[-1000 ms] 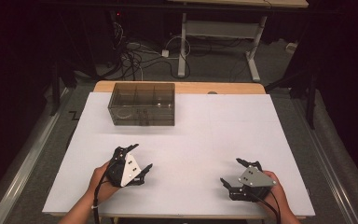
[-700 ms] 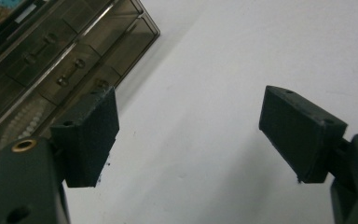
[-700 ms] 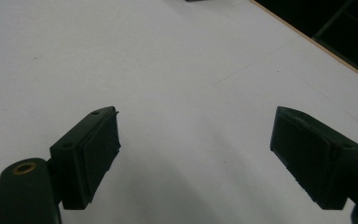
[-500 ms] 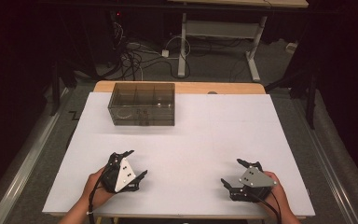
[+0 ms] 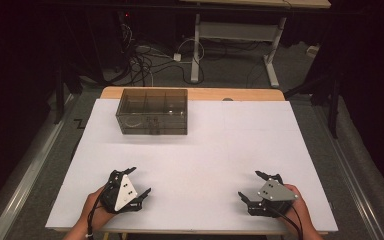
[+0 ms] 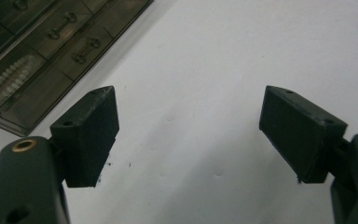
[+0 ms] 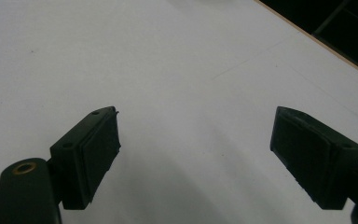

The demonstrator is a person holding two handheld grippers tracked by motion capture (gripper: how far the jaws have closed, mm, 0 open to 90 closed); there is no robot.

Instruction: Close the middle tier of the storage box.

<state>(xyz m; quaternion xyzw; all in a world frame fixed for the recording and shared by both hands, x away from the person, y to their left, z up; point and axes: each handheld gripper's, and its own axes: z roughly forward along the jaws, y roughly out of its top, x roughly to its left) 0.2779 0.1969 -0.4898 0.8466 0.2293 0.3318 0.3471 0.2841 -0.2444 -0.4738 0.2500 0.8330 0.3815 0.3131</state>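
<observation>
The left gripper (image 5: 136,181) is held low over the white table (image 5: 205,150) at its near left, in a hand (image 5: 96,210) that comes in from the near edge. Its jaws are spread wide, with nothing between them, and are pointed toward the far right. A white three-cornered plate is seen on top of it in the high view. In the left gripper view the two black pads (image 6: 91,135) are seen well apart above bare white surface.

The box (image 5: 152,111), a smoky see-through case with small drawers, is set at the far left of the table, well apart from both grippers. In the left gripper view the box (image 6: 42,51) is seen at the upper left, past the left pad; small handles are shown on its drawer fronts, and a row of pale, rounded pieces is seen through one drawer.

The right gripper (image 5: 254,186) is held at the near right of the table in the other hand (image 5: 300,210), with a grey plate on top. Its jaws are likewise released and empty, and are turned toward the left. In the right gripper view the pads (image 7: 93,154) are seen wide apart over the bare table.
</observation>
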